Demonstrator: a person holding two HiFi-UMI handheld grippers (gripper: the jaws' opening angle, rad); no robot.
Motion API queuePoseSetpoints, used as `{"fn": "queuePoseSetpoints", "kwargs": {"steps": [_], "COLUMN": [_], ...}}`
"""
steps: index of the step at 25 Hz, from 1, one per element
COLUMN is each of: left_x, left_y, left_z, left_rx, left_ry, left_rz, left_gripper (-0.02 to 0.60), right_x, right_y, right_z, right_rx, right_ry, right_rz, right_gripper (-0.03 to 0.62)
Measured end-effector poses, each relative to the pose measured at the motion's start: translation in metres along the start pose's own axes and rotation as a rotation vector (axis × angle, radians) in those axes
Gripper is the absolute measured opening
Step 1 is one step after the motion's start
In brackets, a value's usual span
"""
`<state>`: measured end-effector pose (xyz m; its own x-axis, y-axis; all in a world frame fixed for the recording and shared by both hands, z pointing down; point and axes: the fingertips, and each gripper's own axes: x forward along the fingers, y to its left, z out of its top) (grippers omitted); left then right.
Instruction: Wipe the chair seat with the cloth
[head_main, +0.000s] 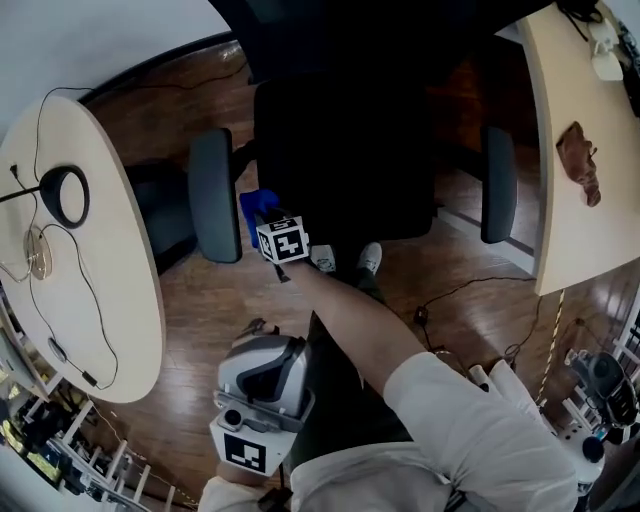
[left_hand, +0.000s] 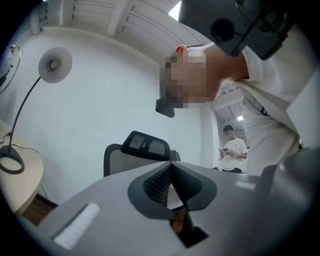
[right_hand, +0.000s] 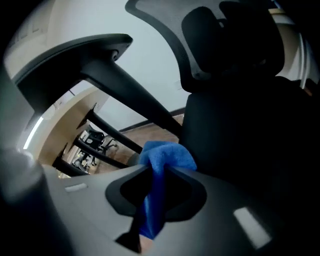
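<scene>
Jaws pinching blue cloth (right_hand: 167, 155) on right gripper (right_hand: 157, 175), pressed together, empty, on left gripper (left_hand: 171, 172). Black chair seat (head_main: 345, 150) above wooden floor (head_main: 215, 300), pale desk (head_main: 110, 290) beside, white wall (left_hand: 100, 95) behind.

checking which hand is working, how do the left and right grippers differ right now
The right gripper is shut on the blue cloth; the left gripper is shut on nothing. The right gripper reaches out to the edge of the chair seat; the left gripper hangs back near the person's body, tilted up. Both are grey with a marker cube.
</scene>
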<state>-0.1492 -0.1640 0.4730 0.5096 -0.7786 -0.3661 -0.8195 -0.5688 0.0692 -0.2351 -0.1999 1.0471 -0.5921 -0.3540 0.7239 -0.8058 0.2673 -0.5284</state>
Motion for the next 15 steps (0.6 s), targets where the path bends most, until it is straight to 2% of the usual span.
{"fn": "queuePoseSetpoints", "kwargs": {"steps": [3, 6, 11, 15], "left_x": [-0.006, -0.003, 0.028, 0.045], "left_y": [0.009, 0.008, -0.009, -0.027], "left_z": [0.001, 0.006, 0.015, 0.015], "left_rx": [0.001, -0.013, -0.045, -0.062], "left_ry": [-0.003, -0.013, -0.043, -0.046], "left_rz": [0.018, 0.018, -0.027, -0.065], "left_gripper": [0.11, 0.11, 0.11, 0.11], "right_x": [-0.01, -0.044, -0.146, -0.233], "right_y": [-0.036, -0.091, -0.225, -0.322], "right_z": [0.0, 0.001, 0.008, -0.008], "right_rx": [-0.028, -0.03, 0.031, 0.076], "right_ry": [-0.003, -0.013, -0.05, -0.064], "right_rz": [-0.054, -0.129, -0.317, -0.474], "right_gripper": [0.064, 0.064, 0.064, 0.064]}}
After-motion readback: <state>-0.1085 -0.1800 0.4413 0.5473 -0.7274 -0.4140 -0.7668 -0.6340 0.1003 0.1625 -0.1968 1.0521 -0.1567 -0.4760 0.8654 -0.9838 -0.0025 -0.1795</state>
